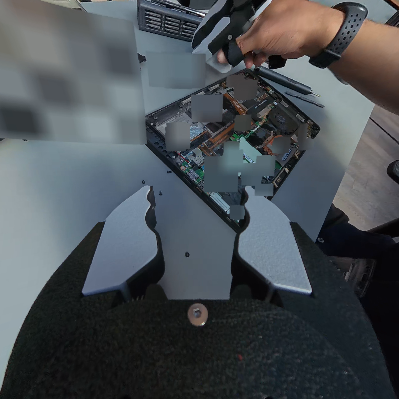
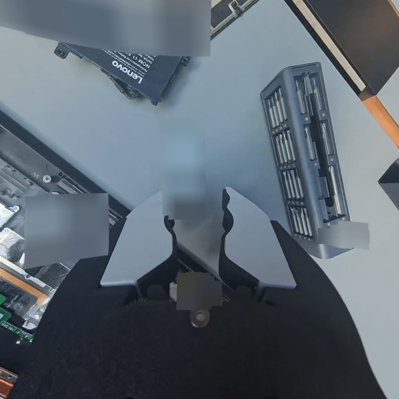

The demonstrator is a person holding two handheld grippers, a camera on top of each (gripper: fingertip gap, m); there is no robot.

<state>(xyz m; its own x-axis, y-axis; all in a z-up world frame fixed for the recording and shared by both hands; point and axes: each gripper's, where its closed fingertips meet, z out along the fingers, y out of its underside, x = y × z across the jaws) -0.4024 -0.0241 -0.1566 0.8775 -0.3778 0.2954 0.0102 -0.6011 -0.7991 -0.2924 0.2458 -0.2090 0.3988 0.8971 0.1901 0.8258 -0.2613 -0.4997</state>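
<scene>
My left gripper (image 1: pixel 197 190) is open and empty, held above the grey table (image 1: pixel 64 194) at the near-left corner of an opened black laptop base (image 1: pixel 233 140) with bare circuit boards. Three small black screws (image 1: pixel 160 192) lie on the table by its left fingertip, and another screw (image 1: pixel 187 254) lies between the fingers. My right gripper (image 2: pixel 192 192) is open and empty over the table beyond the laptop's far edge (image 2: pixel 32 164). It also shows in the left wrist view (image 1: pixel 218 62), held by a hand (image 1: pixel 291 34) with a black wristband.
A grey case of screwdriver bits (image 2: pixel 306 159) lies right of the right gripper, also seen in the left wrist view (image 1: pixel 170 23). A black battery pack (image 2: pixel 138 71) lies ahead. A black screwdriver (image 1: pixel 285 81) and thin pry tool (image 1: pixel 304 99) lie behind the laptop. The table edge (image 1: pixel 345 172) runs on the right. The left gripper's tips are roughly 30 cm from the right gripper's. My left tips are about 25 cm from the black battery pack (image 2: pixel 138 71), my right tips only 10 cm.
</scene>
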